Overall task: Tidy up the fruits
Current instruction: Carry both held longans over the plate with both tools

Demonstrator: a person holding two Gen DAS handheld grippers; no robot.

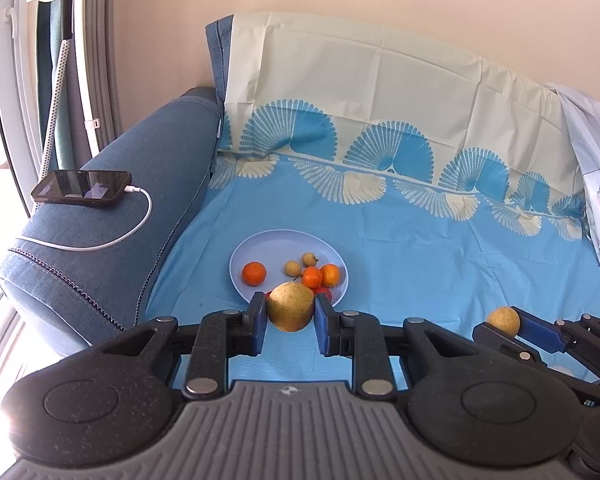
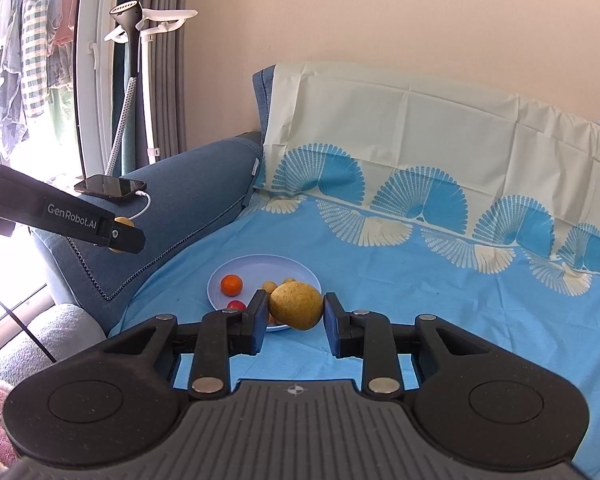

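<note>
A pale blue plate lies on the blue sheet and holds three orange tangerines, two small tan fruits and a red fruit. My left gripper is shut on a yellow-brown pear, held just before the plate's near rim. My right gripper is shut on a second yellow-brown pear, held above the near right part of the plate. The right gripper with its pear also shows at the right of the left wrist view. The left gripper shows at the left of the right wrist view.
A blue sofa armrest stands left of the plate, with a phone charging on a white cable. A patterned blue-and-cream sheet covers seat and backrest. A garment steamer stand and curtains are at the far left.
</note>
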